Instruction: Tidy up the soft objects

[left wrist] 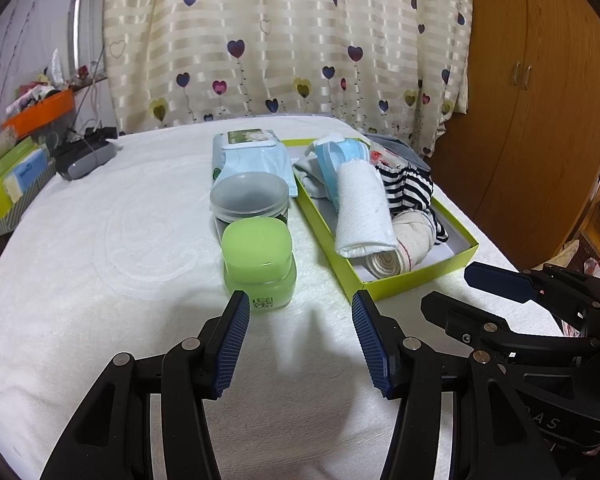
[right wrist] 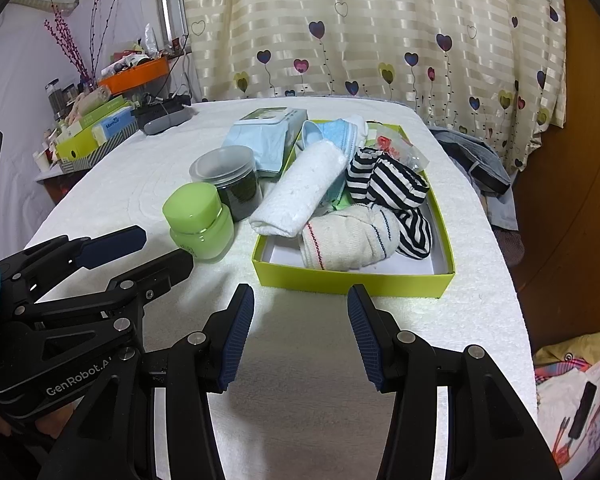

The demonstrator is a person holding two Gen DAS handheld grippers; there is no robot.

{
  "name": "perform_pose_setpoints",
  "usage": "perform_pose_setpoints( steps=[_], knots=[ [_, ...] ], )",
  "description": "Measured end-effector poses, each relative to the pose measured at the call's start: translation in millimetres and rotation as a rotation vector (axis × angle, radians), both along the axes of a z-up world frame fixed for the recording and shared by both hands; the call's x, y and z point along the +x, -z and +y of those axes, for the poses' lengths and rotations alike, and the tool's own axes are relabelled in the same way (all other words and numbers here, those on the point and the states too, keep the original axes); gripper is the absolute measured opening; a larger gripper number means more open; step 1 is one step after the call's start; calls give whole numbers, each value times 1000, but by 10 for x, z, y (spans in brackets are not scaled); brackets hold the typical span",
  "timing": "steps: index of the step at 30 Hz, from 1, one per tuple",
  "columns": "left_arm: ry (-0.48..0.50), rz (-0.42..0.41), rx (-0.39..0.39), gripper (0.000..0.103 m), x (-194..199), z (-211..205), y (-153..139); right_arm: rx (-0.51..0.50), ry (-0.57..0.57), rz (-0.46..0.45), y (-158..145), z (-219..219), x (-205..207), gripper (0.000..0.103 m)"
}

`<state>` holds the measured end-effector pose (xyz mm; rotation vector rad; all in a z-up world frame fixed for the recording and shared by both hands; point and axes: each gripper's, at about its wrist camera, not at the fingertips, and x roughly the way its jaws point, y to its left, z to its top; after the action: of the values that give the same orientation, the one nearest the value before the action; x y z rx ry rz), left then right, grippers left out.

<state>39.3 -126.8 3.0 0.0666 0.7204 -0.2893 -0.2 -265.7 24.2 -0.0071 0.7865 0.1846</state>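
Observation:
A lime-green box (left wrist: 400, 280) (right wrist: 352, 278) on the white table holds soft things: a rolled white towel (left wrist: 364, 208) (right wrist: 300, 196), a cream sock (right wrist: 348, 240), striped socks (left wrist: 412, 188) (right wrist: 392, 184) and a blue face mask (left wrist: 340, 152) (right wrist: 336, 130). My left gripper (left wrist: 300, 312) (right wrist: 152, 248) hovers open and empty just before a green jar (left wrist: 258, 256) (right wrist: 198, 220). My right gripper (right wrist: 300, 304) (left wrist: 452, 284) is open and empty too, a little short of the box's near wall.
Behind the green jar stand a dark jar with a clear lid (left wrist: 250, 196) (right wrist: 230, 180) and a wet-wipes pack (left wrist: 252, 152) (right wrist: 266, 136). A cluttered shelf (right wrist: 100, 120) lies at the left, a heart-print curtain behind, a wooden wardrobe (left wrist: 540, 100) at the right.

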Motion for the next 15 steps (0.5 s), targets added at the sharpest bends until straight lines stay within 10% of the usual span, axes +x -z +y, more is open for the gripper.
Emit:
perform_pose_setpoints(
  steps=[15],
  knots=[
    [-1, 1, -1, 52, 1, 4, -2, -7, 1, 0, -1, 1, -1, 50]
  ],
)
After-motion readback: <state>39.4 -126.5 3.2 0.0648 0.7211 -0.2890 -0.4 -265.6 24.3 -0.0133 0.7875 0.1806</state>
